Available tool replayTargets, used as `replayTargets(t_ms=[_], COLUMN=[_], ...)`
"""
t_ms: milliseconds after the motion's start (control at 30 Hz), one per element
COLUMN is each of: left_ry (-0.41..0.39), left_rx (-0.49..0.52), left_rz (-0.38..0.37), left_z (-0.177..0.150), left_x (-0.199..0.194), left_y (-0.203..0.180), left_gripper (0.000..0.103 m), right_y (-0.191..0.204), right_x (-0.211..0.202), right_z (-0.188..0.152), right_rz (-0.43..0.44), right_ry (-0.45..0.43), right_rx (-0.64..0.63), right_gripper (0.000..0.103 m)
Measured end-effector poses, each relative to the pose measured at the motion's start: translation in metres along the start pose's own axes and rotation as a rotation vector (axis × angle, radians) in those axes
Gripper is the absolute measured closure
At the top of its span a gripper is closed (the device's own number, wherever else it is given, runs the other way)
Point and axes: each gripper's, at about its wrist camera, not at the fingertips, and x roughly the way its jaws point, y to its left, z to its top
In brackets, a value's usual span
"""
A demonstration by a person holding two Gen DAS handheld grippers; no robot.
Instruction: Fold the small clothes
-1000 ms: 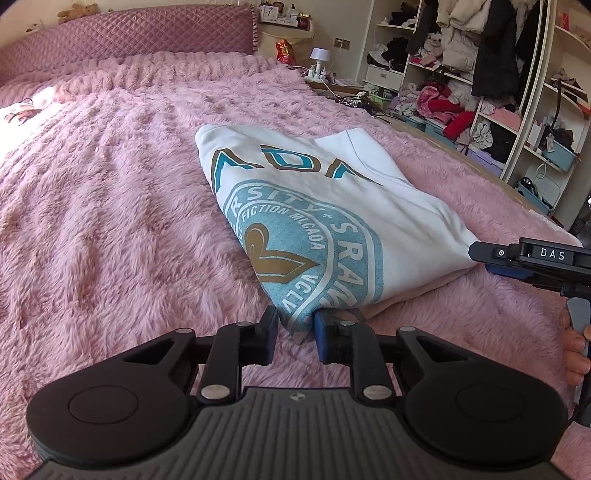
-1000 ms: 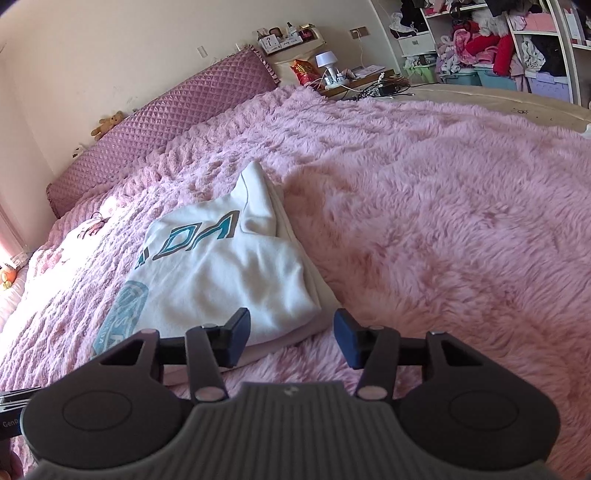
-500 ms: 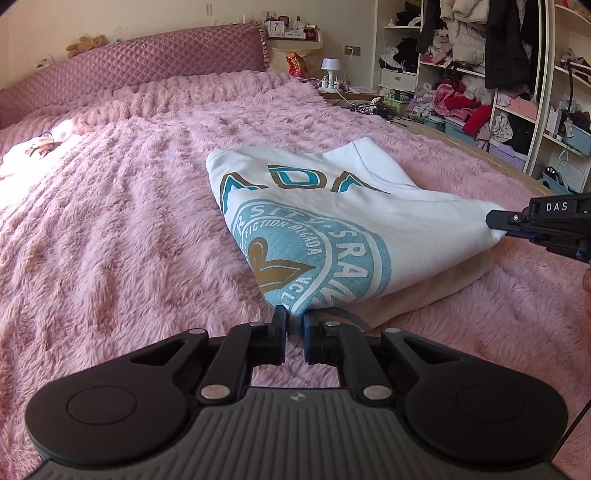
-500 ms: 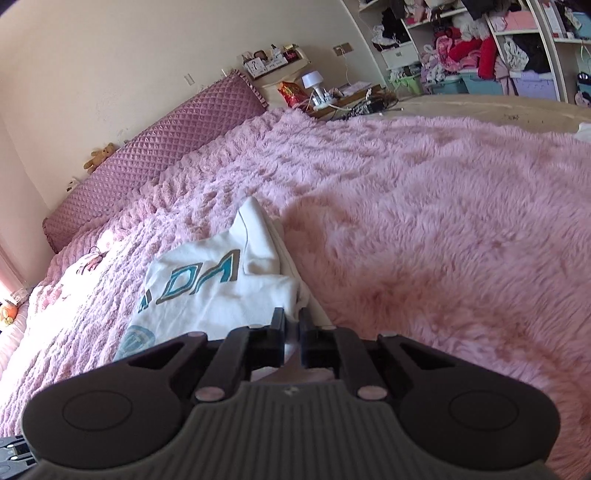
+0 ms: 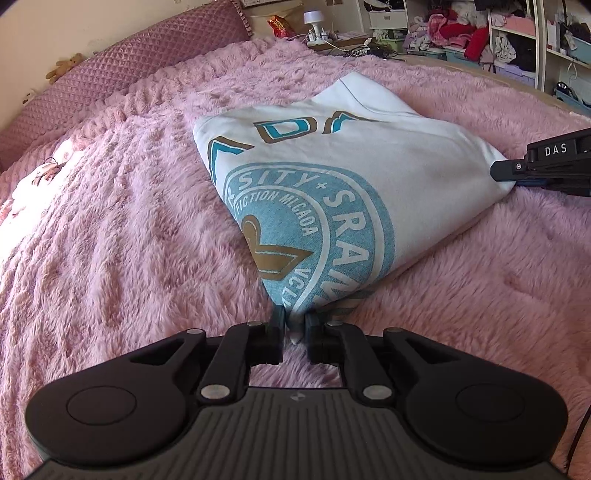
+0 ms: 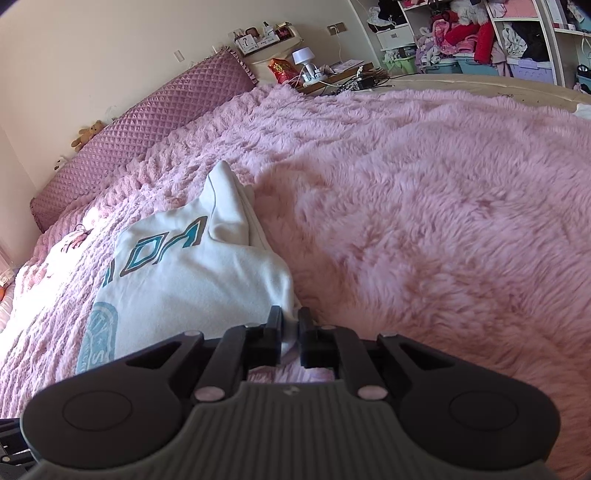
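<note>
Left wrist view: fluffy pink plush bed cover (image 5: 110, 240) fills the frame, long shaggy pile. Quilted mauve headboard (image 5: 122, 70) upper left, diamond stitching, small teddy bear (image 5: 68, 64) on top of it. White folded sweatshirt (image 5: 351, 177) lies mid-frame on the cover, smooth cotton, rough triangle shape, teal round print with gold bird emblem and teal-gold letters. Left claw (image 5: 294, 325) at bottom centre, matte black, pointing down toward the garment's near corner; a white fabric corner sits pinched between its pads, jaws easing apart slightly with cloth in between. Right claw (image 5: 506, 175) enters at the right edge, black, level, tip on the sweatshirt's right corner. Cluttered shelves (image 5: 517, 33) upper right.

Right wrist view: same sweatshirt (image 6: 192, 280) at centre left, seen from its side edge, layered folds and a cream underside that the left view barely shows. Right claw (image 6: 290, 325) bottom centre clamps a fabric corner, jaws loosening a little, cloth between the pads. Nightstand with white lamp (image 6: 304, 59) upper centre.
</note>
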Motion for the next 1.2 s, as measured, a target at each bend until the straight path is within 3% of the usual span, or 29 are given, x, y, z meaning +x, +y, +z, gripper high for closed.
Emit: replayTargets(t_ms=[33,167,300,400,467,567,733,767,833,900,933,1000,1200], left_ry=[-0.021,-0.114,-0.149,-0.183,-0.190,-0.176,-0.131,-0.130,-0.132,-0.127,-0.128,-0.134,-0.111], left_rx=[-0.007,-0.034,-0.122,-0.255,-0.368,-0.535,-0.602,-0.601,-0.589,-0.576,-0.564,-0.551,-0.547], left_rz=[0.004,0.013,-0.081,-0.174,-0.230,-0.306,-0.320,-0.320,-0.314,-0.314,-0.307,-0.305,-0.296], left_z=[0.000,-0.001,0.015,0.028,0.030,0.027,0.021,0.020,0.016,0.016,0.016,0.015,0.016], left_x=[-0.009,-0.038,-0.038,-0.026,-0.016,0.002,0.020,0.021,0.021,0.022,0.022,0.023,0.033], left_y=[0.003,0.015,0.030,0.044,0.054,0.071,0.077,0.076,0.074,0.071,0.069,0.065,0.056], left_gripper=[0.082,0.078,0.078,0.077,0.076,0.074,0.072,0.071,0.067,0.067,0.067,0.067,0.064], right_y=[-0.002,0.001,0.029,0.051,0.063,0.074,0.083,0.083,0.084,0.089,0.091,0.093,0.091], right_x=[-0.003,-0.019,0.000,0.037,0.065,0.104,0.150,0.155,0.162,0.164,0.162,0.160,0.195], right_z=[0.004,0.032,0.071,0.101,0.114,0.128,0.135,0.135,0.133,0.135,0.137,0.145,0.134], right_rz=[0.024,0.107,0.136,0.167,0.145,0.097,0.079,0.081,0.057,0.043,0.031,0.022,-0.038], right_ry=[0.006,-0.053,-0.125,-0.122,-0.103,-0.062,0.036,0.048,0.059,0.035,0.009,-0.034,0.045], right_rx=[0.025,0.038,-0.128,-0.209,-0.260,-0.286,-0.285,-0.270,-0.281,-0.334,-0.352,-0.372,-0.482], right_gripper=[0.089,0.069,0.069,0.067,0.061,0.061,0.060,0.066,0.095,0.096,0.103,0.103,0.103])
